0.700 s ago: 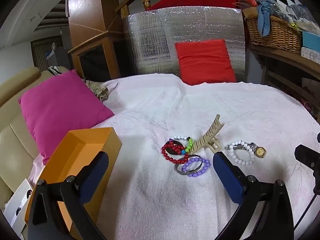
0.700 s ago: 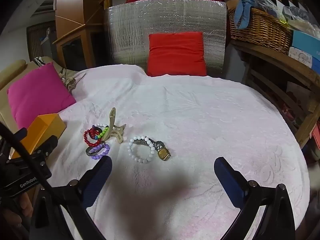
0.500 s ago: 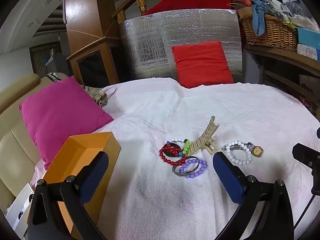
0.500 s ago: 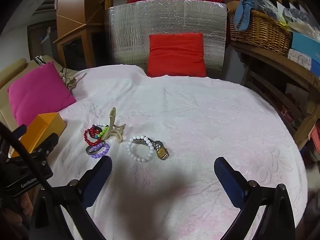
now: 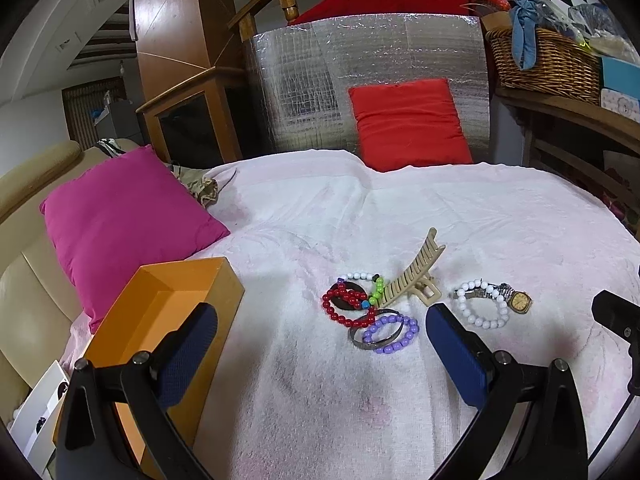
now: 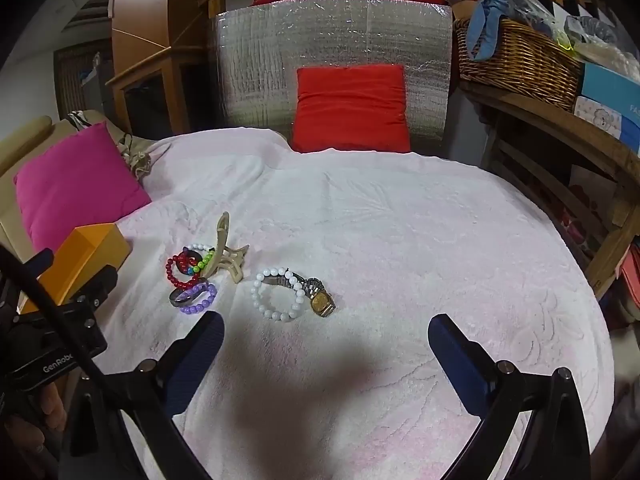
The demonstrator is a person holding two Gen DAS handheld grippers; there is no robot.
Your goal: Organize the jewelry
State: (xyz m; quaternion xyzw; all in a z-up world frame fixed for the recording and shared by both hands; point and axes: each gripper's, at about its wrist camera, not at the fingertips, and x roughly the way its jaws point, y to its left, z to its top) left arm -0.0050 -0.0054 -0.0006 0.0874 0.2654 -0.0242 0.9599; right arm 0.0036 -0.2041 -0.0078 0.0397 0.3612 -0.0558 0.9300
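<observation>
My left gripper (image 5: 320, 344) and right gripper (image 6: 326, 346) both hang with fingers spread wide and released, nothing between the blue pads, above a bed covered by a pale pink-white blanket (image 6: 420, 240). Largest on the blanket, a magenta pillow (image 5: 120, 216) lies along its left edge, and a red cushion (image 6: 350, 108) leans at the far edge against a silver foil panel (image 5: 312, 80). An open orange box (image 5: 160, 312) sits at the near left edge, just beside the magenta pillow, partly behind my left gripper's left finger. The jewelry lies near the middle of the blanket, toward the near edge: a beige hair claw (image 5: 414, 276) rests tilted, touching a cluster made up of a red bead bracelet (image 5: 340, 308), a white and green bead bracelet (image 5: 370, 282), a grey metal bangle (image 5: 370, 338) and a purple bead bracelet (image 5: 394, 336), which overlap. Just to the right of the cluster, apart from it, a white bead bracelet (image 6: 276, 294) touches a gold-faced wristwatch (image 6: 320, 300). A wicker basket (image 6: 516, 60) stands on a wooden shelf beyond the blanket's right edge.
</observation>
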